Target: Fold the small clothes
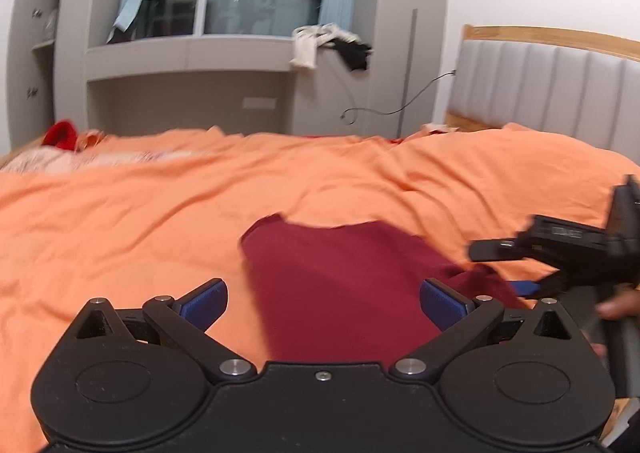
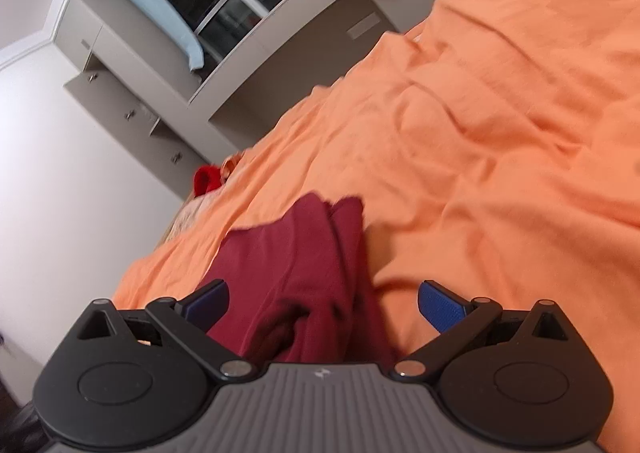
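Note:
A dark red garment (image 1: 340, 285) lies flat on the orange bedspread (image 1: 160, 205), folded into a rough rectangle. My left gripper (image 1: 324, 303) hovers over its near edge with the blue pads spread wide and nothing pinched between them. In the same view my right gripper (image 1: 508, 267) reaches in from the right, at the garment's bunched right corner. In the right wrist view the same garment (image 2: 304, 285) lies rumpled between the wide-apart pads of the right gripper (image 2: 324, 303), and neither pad presses on the cloth.
Another red cloth (image 1: 60, 135) lies at the bed's far left corner. A grey padded headboard (image 1: 552, 89) stands at the right. Grey cabinets and a window ledge (image 1: 188, 53) with draped clothes (image 1: 320, 45) stand behind the bed. A person's fingers (image 1: 618, 307) hold the right tool.

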A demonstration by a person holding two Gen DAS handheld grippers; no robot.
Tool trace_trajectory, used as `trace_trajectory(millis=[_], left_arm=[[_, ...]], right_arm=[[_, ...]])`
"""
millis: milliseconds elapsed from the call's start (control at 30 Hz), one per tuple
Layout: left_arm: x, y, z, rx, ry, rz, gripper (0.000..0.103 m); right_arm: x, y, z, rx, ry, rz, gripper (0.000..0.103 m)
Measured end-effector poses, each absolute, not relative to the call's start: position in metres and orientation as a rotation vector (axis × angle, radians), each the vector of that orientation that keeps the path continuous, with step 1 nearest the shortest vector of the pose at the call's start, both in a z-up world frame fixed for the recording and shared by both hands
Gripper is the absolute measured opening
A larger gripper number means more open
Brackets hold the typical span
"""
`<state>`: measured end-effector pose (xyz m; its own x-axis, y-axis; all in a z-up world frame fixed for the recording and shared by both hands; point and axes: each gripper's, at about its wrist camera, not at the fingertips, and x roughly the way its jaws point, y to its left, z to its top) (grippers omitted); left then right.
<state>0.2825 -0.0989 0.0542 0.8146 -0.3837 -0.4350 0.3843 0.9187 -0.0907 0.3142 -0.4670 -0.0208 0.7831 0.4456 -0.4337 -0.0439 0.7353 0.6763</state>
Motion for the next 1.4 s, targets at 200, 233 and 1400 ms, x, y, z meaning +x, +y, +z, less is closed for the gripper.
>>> trace_trajectory(millis=[200, 233, 1400], left_arm=[[0.291, -0.081, 0.035, -0.064, 0.518, -0.407, 0.102], [0.291, -0.080, 0.033, -0.065, 0.528, -0.412, 0.102], [0.286, -0.081, 0.001, -0.079, 0.577, -0.379, 0.103]], right_arm=[[0.300, -0.462, -0.030, 0.723, 0.684, 0.306, 0.103], [0.299, -0.462, -0.032, 0.722, 0.691, 0.300, 0.103], [0.294, -0.475, -0.051, 0.867, 0.738, 0.223, 0.066]])
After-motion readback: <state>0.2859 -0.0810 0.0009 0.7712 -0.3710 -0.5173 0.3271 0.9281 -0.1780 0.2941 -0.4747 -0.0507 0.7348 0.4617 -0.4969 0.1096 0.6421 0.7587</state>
